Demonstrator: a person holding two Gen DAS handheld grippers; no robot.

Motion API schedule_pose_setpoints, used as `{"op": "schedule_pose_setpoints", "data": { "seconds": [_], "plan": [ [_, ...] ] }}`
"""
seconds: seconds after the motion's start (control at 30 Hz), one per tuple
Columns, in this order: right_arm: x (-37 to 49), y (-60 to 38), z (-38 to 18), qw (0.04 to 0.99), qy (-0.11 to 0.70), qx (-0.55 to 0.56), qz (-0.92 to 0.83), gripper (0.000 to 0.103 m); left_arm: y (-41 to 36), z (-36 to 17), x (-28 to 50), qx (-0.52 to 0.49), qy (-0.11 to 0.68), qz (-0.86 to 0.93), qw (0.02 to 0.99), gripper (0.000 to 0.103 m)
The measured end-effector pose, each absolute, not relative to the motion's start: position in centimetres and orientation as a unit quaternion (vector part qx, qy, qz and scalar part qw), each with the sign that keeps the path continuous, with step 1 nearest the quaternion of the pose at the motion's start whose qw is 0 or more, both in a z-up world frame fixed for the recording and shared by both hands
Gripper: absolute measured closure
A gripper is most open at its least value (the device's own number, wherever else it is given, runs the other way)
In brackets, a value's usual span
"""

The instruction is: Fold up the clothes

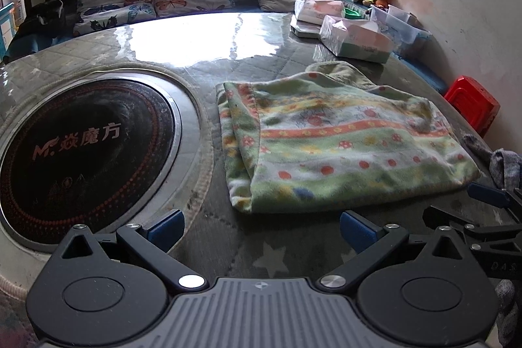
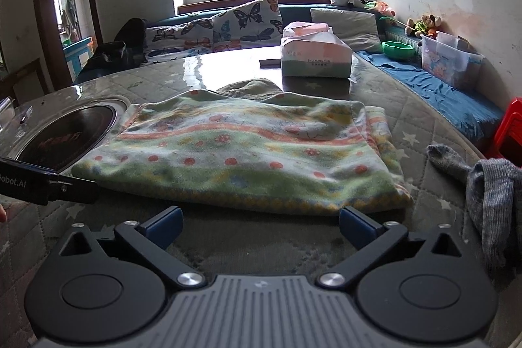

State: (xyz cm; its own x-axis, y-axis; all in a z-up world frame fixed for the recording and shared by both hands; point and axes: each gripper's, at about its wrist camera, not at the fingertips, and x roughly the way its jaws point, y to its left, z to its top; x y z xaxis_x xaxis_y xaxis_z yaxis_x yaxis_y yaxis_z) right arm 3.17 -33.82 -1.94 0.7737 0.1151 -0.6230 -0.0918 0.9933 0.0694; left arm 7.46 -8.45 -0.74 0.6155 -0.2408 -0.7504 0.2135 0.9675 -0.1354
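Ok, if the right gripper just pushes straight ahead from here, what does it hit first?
Most likely the near hem of the folded patterned towel. The right gripper is open, with only bare table cover before that edge; its height above the table is unclear.

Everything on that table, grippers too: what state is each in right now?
Patterned cloth: folded, lying flat.
Grey sock: crumpled, unfolded, right of the cloth.
Tissue pack: opened on top.
Left gripper: open, empty, short of the cloth.
Right gripper: open, empty.
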Motion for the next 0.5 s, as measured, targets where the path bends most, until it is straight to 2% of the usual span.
{"op": "schedule_pose_setpoints", "data": {
  "seconds": [0.5],
  "plan": [
    [1.8, -33.3, -2.4, 0.941, 0.335, 0.026, 0.049, 0.000, -8.2, -0.7, 5.2, -0.011, 0.415, -0.138, 0.899, 0.000]
  ]
}}
